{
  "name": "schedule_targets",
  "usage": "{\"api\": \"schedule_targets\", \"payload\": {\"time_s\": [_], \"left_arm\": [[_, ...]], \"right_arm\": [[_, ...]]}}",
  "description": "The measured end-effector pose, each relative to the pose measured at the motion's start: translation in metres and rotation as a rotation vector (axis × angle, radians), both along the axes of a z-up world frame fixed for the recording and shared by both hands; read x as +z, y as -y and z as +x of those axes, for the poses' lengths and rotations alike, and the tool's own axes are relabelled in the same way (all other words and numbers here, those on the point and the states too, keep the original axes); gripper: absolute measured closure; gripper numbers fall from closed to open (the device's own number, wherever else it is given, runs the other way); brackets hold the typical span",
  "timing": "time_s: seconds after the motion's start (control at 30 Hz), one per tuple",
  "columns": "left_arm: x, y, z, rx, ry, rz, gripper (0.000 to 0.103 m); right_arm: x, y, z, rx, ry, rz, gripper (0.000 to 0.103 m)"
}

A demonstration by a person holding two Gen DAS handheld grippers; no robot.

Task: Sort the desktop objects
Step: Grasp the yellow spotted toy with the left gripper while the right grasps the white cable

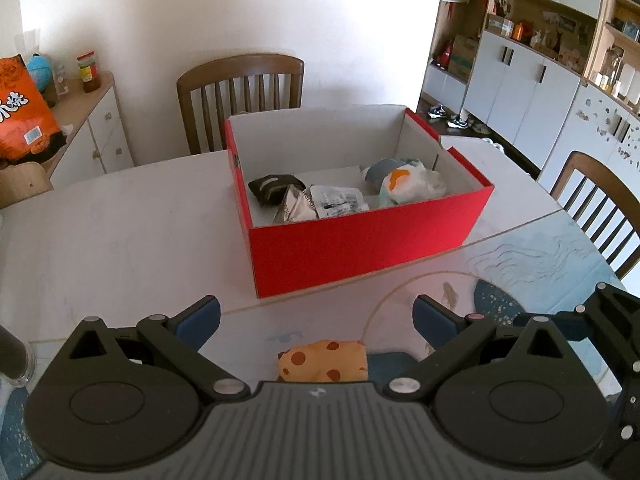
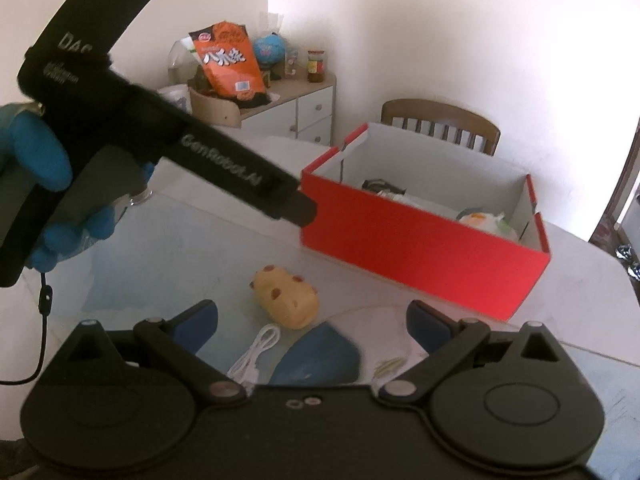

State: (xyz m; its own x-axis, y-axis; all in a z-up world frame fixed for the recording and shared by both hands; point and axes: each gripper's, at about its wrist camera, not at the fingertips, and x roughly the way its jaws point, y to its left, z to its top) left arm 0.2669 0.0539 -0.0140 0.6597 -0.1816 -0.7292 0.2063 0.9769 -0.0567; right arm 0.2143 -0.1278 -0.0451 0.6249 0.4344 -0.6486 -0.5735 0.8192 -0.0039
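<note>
My left claw (image 1: 316, 322) hangs low over the bench (image 1: 120, 232), fingers spread wide apart with nothing between them. Just below its gap lies the toy (image 1: 324, 360), a yellow soft thing with brown spots, resting on the bench near me. Ahead stands the red box (image 1: 360, 236), open at the top, with a black pouch (image 1: 272, 188), crumpled wrappers (image 1: 320, 202) and a white bag with an orange patch (image 1: 408, 182) inside.

My right claw (image 2: 312, 326) is also open and empty, held low and pointing across the bench toward the box (image 2: 420, 256). From this side the toy (image 2: 286, 300) sits in front of the fingers, apart from them, with a coiled white cable (image 2: 256, 354) just beside it and nearer to me. My left hand (image 2: 44, 188), in a blue glove, grips its tool up at the left, tilted with the nose down toward the box's near corner
</note>
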Motion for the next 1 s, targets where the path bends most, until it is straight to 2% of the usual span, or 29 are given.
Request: {"api": "schedule_targets", "payload": {"time_s": [0.67,1.0], "left_arm": [[-0.061,-0.005,-0.001,-0.032,-0.065,-0.012,0.0],[-0.086,-0.001,0.005,-0.048,-0.042,-0.003,0.0]], "right_arm": [[-0.053,-0.034,-0.021,-0.029,-0.067,-0.025,0.008],[-0.083,-0.048,-0.022,-0.02,-0.12,-0.057,0.02]]}}
